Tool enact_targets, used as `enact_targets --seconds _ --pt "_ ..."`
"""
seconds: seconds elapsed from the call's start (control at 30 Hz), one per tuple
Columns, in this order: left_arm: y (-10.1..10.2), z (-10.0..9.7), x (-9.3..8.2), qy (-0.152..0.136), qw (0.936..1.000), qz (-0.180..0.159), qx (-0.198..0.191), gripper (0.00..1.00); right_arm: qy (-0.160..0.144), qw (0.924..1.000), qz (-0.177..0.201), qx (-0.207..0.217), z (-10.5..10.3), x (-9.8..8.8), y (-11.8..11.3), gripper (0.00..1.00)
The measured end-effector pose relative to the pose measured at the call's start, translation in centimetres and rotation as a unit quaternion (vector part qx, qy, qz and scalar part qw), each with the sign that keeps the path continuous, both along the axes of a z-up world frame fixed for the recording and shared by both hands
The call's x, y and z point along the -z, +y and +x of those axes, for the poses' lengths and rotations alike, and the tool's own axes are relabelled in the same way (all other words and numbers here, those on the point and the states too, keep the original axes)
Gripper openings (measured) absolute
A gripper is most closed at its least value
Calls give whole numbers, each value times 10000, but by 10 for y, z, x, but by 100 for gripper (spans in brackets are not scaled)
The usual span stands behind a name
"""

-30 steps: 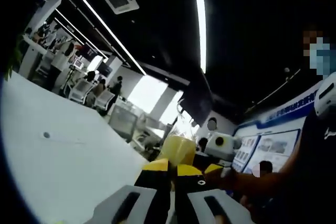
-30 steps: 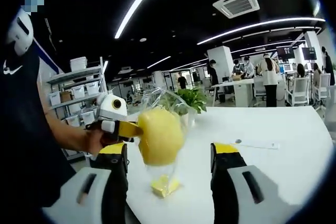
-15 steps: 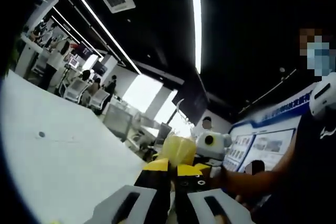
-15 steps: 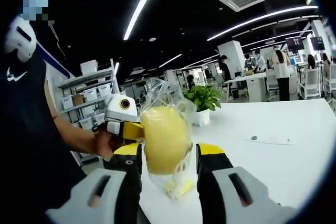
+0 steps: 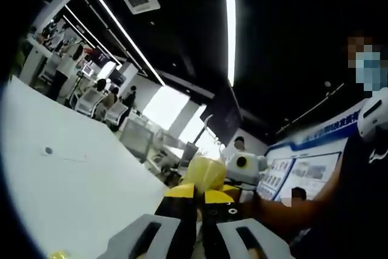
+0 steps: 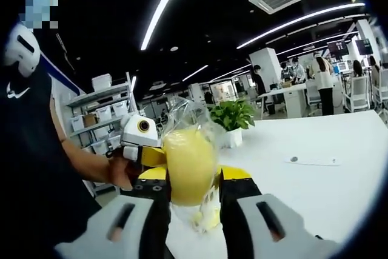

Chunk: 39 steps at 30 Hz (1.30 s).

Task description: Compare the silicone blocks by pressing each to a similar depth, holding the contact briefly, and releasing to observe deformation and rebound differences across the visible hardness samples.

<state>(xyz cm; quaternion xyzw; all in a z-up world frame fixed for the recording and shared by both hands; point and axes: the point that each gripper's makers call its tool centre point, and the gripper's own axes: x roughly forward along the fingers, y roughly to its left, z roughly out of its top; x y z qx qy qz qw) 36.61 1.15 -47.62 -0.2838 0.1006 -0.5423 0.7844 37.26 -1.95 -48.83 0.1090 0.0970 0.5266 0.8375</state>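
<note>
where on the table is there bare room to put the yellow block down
Bare white table lies right of the right hand-held gripper, short of the thin strip. It is crowded at the yellow block, by the left hand-held gripper and potted plant.

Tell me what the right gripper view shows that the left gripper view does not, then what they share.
Right gripper view alone: the right tool squeezes the yellow block inside its clear bag, whose lower end hangs between the jaws; a potted plant stands on the white table, with storage shelves behind.

Left gripper view alone: the left tool with jaws pressed together, wall posters, and office chairs.

Shared: the yellow block, the table, ceiling light strips, and the person's dark sleeve.
</note>
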Motion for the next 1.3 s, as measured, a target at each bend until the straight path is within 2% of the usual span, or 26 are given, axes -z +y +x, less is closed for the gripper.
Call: enact_targets --seconds 0.13,0.4,0.57,0.7,0.9,1.3 --pt "1 0 1 15 10000 15 13 0 114 9999 -41 -82 -1 0 1 24" --pt "2 -2 1 126 9999 -90 33 0 77 9997 -55 -227 -4 0 3 22" --pt "1 -4 4 130 9999 -7 64 0 129 9993 -75 -339 -7 4 3 20" --pt "1 -5 3 88 9999 6 70 0 77 9992 -111 -382 -9 2 3 17" --pt "1 -4 -3 -132 9997 211 78 0 -3 9988 -148 -459 -10 -3 5 11" --pt "3 0 1 -256 9987 444 -20 0 7 9980 -319 -553 -9 -1 7 2"
